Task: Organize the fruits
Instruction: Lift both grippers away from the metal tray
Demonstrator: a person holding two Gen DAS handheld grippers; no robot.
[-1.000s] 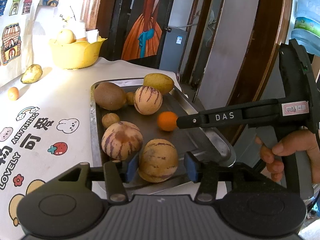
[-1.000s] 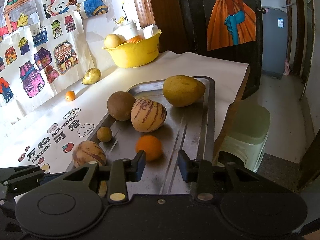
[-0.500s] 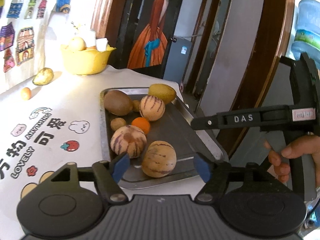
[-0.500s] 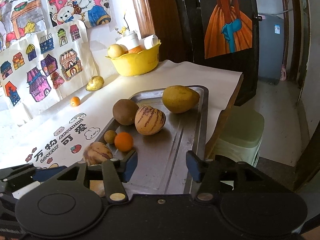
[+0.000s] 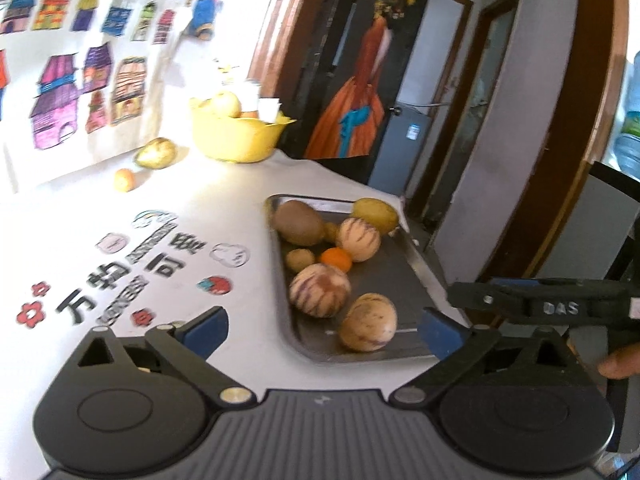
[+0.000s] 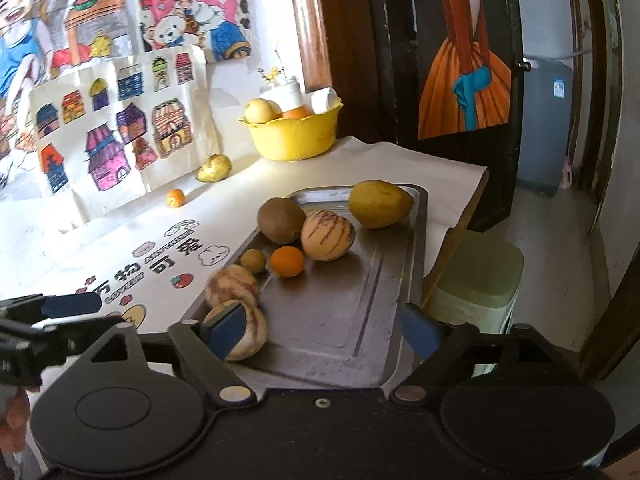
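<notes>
A steel tray point(image 5: 416, 276) point(image 6: 344, 300) at the table's right edge holds three striped melons point(image 5: 320, 290), a brown kiwi-like fruit point(image 5: 298, 222), a yellow fruit point(image 5: 376, 214), a small orange point(image 5: 336, 259) point(image 6: 286, 261) and a small brown fruit point(image 5: 300, 260). My left gripper point(image 5: 322, 332) hangs back from the tray's near corner, its jaws opening wide, nothing between the pads. My right gripper point(image 6: 322, 332) hovers over the tray's near end, jaws also opening and empty. One striped melon point(image 6: 252, 338) sits partly behind its left finger.
A yellow bowl point(image 5: 236, 136) point(image 6: 294, 136) with fruit and white cups stands at the back by the wall. A pear point(image 6: 214, 168) and a small orange point(image 6: 175, 197) lie loose on the printed tablecloth. A pale green stool point(image 6: 476, 280) stands below the table's right edge.
Both grippers drew back and up from the tray while their jaws spread. The left let go of the near striped melon. The orange rolled left, next to the small brown fruit.
</notes>
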